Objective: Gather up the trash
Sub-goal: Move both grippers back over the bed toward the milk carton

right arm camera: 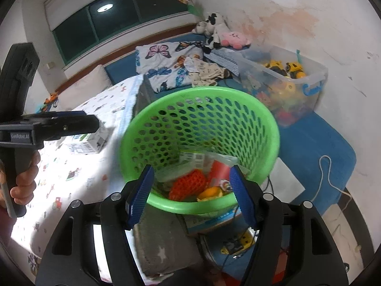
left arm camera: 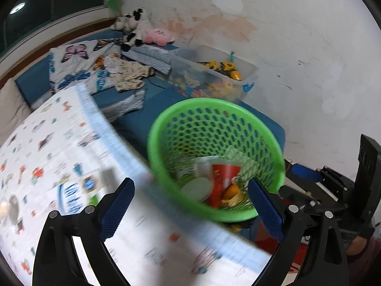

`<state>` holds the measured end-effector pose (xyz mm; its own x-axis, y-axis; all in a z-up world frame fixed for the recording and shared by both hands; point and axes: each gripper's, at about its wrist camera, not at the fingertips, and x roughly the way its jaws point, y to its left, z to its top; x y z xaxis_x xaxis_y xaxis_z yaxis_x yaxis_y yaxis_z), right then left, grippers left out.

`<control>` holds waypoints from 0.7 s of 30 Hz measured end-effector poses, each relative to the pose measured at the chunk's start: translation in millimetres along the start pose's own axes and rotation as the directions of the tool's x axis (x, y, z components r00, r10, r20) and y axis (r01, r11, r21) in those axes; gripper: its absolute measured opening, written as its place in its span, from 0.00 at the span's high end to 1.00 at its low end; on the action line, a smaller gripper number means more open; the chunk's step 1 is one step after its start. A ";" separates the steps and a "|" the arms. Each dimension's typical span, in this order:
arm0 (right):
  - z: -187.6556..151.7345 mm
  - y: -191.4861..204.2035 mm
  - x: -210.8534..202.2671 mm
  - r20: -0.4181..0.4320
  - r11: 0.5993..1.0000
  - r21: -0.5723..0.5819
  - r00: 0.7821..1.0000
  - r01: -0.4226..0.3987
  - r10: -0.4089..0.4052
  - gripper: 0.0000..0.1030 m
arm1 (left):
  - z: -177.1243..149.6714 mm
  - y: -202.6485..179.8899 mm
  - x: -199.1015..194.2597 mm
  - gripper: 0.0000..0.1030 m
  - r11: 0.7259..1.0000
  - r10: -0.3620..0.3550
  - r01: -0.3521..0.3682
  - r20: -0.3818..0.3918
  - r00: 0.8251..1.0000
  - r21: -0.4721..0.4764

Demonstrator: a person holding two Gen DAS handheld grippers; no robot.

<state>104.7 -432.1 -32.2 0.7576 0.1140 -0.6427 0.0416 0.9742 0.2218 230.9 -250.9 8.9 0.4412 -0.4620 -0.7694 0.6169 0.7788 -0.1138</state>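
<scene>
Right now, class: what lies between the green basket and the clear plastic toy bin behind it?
Only bare blue mattress separates the green basket from the toy bin; the right wrist view shows it best.

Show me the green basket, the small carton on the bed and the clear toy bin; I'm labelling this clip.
green basket (right arm camera: 190, 205): right wrist view, near rim.
small carton (right arm camera: 87, 146): right wrist view, barcode side.
clear toy bin (right arm camera: 309, 71): right wrist view, far rim.

You have one green basket, one clear toy bin at upper right, and two tongs.
</scene>
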 end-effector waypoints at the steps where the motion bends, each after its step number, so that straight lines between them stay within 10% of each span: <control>1: 0.7 3.7 0.1 0.000 1.000 -0.006 1.000 -0.006 0.006 0.33 | -3.6 5.1 -3.7 0.10 1.000 0.007 -0.007 0.001 1.000 -0.008; 21: 23.4 100.7 40.4 -0.045 0.979 -0.146 0.990 -0.140 0.135 0.22 | -83.1 139.0 -65.9 0.09 0.953 0.193 -0.193 -0.021 0.981 -0.232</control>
<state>154.7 -333.9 -18.7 0.7261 0.2528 -0.6394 -0.1606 0.9666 0.1999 233.4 -77.0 -8.4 0.5382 -0.2937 -0.7900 0.3515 0.9301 -0.1063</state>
